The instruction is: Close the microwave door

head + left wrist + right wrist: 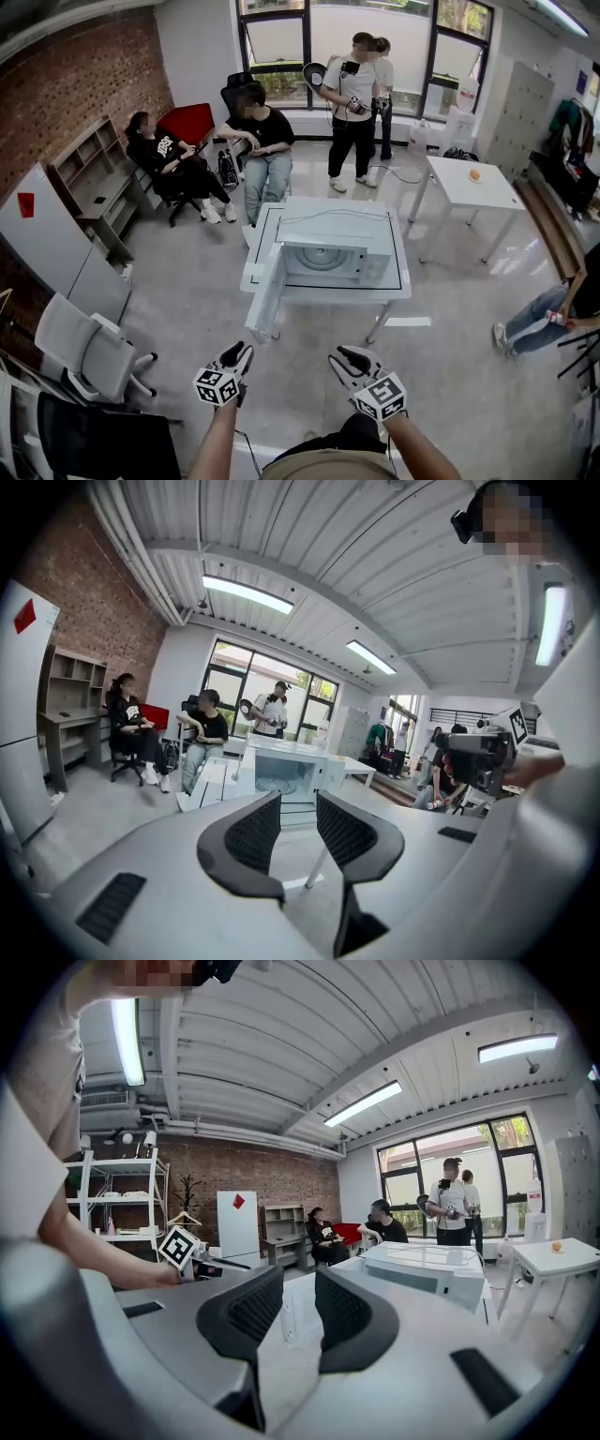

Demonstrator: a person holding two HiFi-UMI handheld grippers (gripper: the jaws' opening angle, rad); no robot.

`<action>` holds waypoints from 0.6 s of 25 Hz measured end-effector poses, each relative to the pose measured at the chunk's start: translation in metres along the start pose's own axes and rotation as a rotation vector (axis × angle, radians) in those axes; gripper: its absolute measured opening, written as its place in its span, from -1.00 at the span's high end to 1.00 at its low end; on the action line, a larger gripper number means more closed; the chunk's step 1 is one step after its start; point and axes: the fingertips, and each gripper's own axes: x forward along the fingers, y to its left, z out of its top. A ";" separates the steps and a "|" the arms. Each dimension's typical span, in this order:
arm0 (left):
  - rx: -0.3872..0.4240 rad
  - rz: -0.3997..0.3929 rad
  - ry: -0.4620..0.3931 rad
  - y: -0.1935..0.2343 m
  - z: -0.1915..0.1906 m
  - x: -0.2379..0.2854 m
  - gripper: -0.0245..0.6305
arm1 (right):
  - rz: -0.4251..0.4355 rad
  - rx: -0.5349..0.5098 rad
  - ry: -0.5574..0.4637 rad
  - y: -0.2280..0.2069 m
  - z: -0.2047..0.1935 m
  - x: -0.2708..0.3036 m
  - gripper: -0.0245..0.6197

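Note:
The white microwave [330, 255] stands on a white table [403, 281] in the middle of the room. Its door [265, 292] hangs open, swung out to the left and toward me past the table's front edge, and the round plate inside shows. My left gripper [242, 356] and right gripper [345, 359] are held side by side over the floor, well short of the table. Both have their jaws apart with nothing between them. The left gripper view looks through its gripper [298, 803] at the microwave [286, 771]; the right gripper view shows its gripper [298, 1283] left of the microwave [422, 1269].
A white office chair [84, 352] stands at my near left. A second white table [469, 183] is at the back right. Two people sit behind the microwave table, two stand by the window, and a seated person's legs [530, 319] reach in from the right.

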 end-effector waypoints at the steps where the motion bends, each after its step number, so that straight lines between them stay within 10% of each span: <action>1: -0.002 0.009 0.012 0.005 -0.002 0.005 0.58 | 0.002 0.003 0.001 -0.002 0.000 0.004 0.63; 15: -0.012 0.085 0.140 0.064 -0.031 0.069 0.40 | 0.049 -0.004 0.046 -0.038 0.000 0.036 0.63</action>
